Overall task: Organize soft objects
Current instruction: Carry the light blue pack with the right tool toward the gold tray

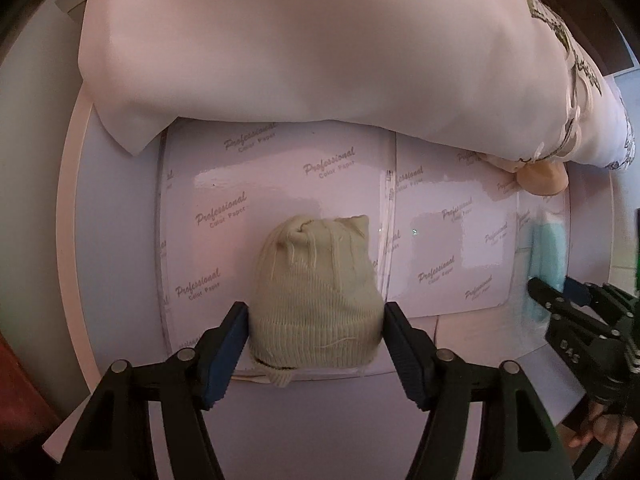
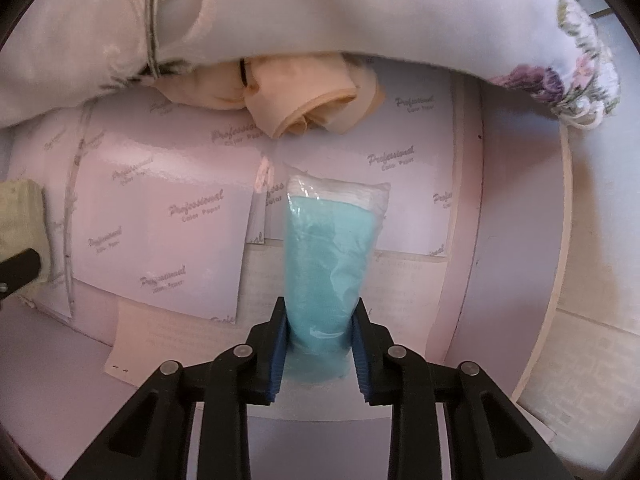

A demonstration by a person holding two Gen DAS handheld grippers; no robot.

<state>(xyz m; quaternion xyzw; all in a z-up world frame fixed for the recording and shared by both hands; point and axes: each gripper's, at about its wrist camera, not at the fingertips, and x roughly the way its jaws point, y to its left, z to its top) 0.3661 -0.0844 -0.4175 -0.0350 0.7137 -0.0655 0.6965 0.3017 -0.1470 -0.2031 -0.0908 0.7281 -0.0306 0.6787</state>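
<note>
Ahead of me a white round table carries glossy "Professional Color Paper" sheets. Soft daylight glares off them.

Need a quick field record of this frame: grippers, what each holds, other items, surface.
left gripper: shut on beige knit hat, pads pressing both sides near its cuff
right gripper: shut on blue cloth in clear plastic bag, gripped at its near end
pillow: white with floral edge, lying across the far side of the surface
peach fabric bundle: partly tucked under the pillow's edge
surface: glossy sheets printed "Professional Color Paper", laid over a white table
cross-view: right gripper also visible at the left camera's right edge
</note>
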